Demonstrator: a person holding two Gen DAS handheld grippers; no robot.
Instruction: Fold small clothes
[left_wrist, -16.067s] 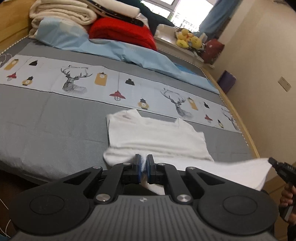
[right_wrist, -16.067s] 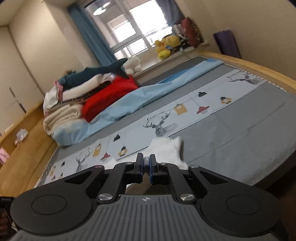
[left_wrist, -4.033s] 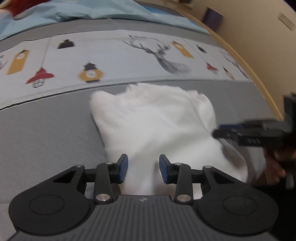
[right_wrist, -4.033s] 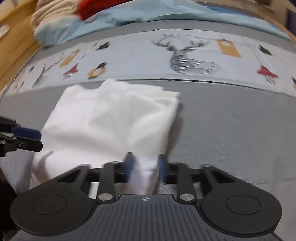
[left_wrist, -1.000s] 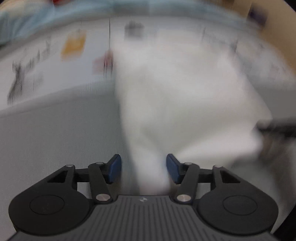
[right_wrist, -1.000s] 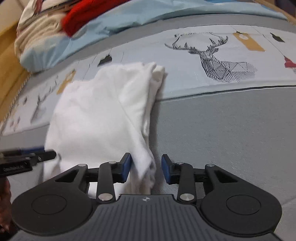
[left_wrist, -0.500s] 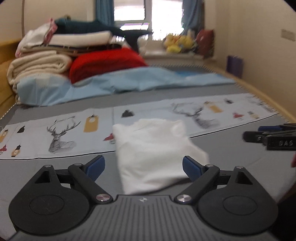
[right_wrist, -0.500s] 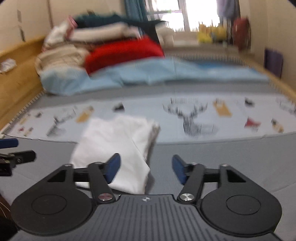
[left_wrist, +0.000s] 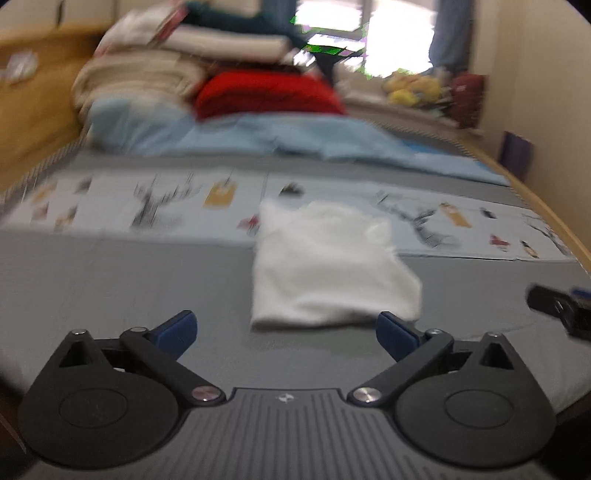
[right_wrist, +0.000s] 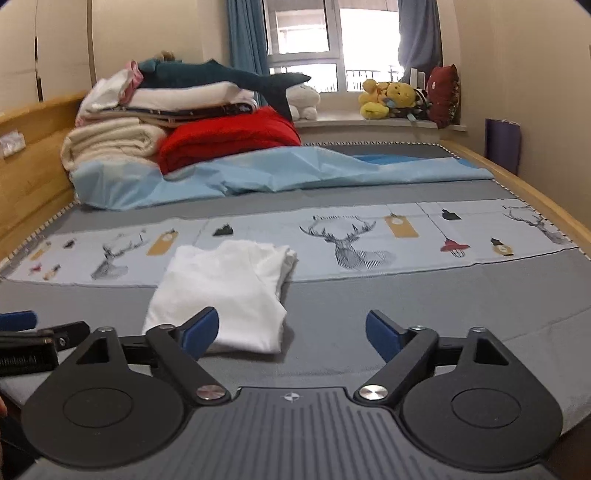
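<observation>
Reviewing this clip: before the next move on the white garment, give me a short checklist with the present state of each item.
1. Left gripper free of cloth: ok, jaws wide open with nothing between them.
2. Right gripper free of cloth: ok, jaws wide open and empty.
3. White garment lying folded on the bed: ok, a compact stack across the grey area and the printed band.
4. Fold edges neat: not ok, layers at the far right corner are bunched and uneven.
5. Garment apart from the blue sheet and red blanket: ok, bare bed lies between them.
6. Underside layers flat: cannot tell, hidden.
</observation>
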